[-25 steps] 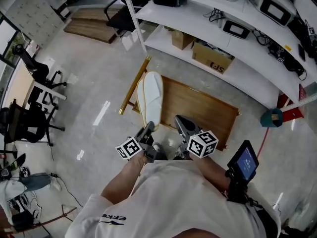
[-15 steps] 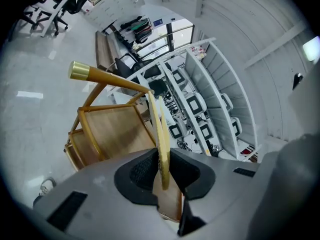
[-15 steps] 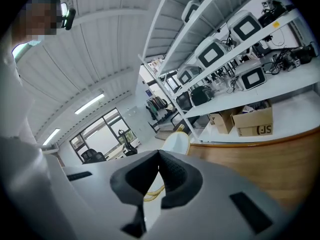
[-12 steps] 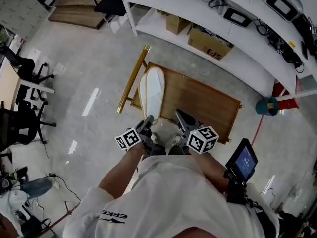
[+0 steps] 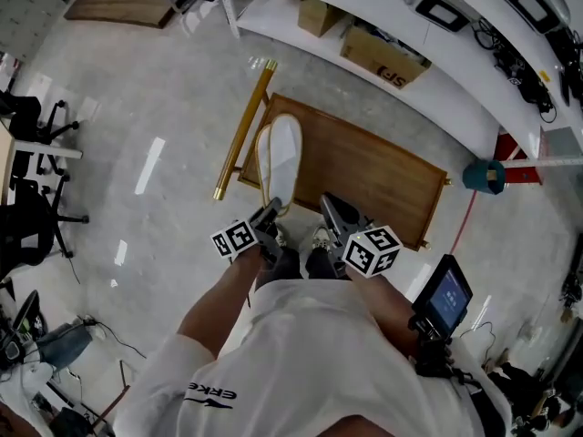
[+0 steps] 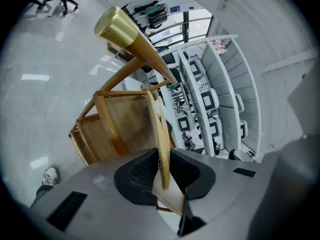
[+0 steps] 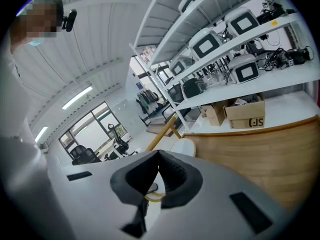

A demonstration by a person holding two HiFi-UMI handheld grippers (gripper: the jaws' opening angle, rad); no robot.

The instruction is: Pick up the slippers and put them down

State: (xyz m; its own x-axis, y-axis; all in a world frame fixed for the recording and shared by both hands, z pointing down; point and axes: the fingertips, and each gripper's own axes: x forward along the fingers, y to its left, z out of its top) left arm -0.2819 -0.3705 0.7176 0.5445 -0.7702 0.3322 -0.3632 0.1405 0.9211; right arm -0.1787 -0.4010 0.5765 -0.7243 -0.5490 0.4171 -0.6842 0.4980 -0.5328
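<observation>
Head view: slippers [image 5: 281, 157] over wooden cart [image 5: 364, 176]

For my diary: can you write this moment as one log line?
left tool: shut on slippers | right tool: shut | wooden board: ahead

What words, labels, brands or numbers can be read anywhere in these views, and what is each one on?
"SF": on the side of the cardboard box on the low shelf.
"ERKE": upside down in the head view, on the person's white shirt.
Too small to read: the lit screen at the person's right side, and the blue sign far off in the left gripper view.
</observation>
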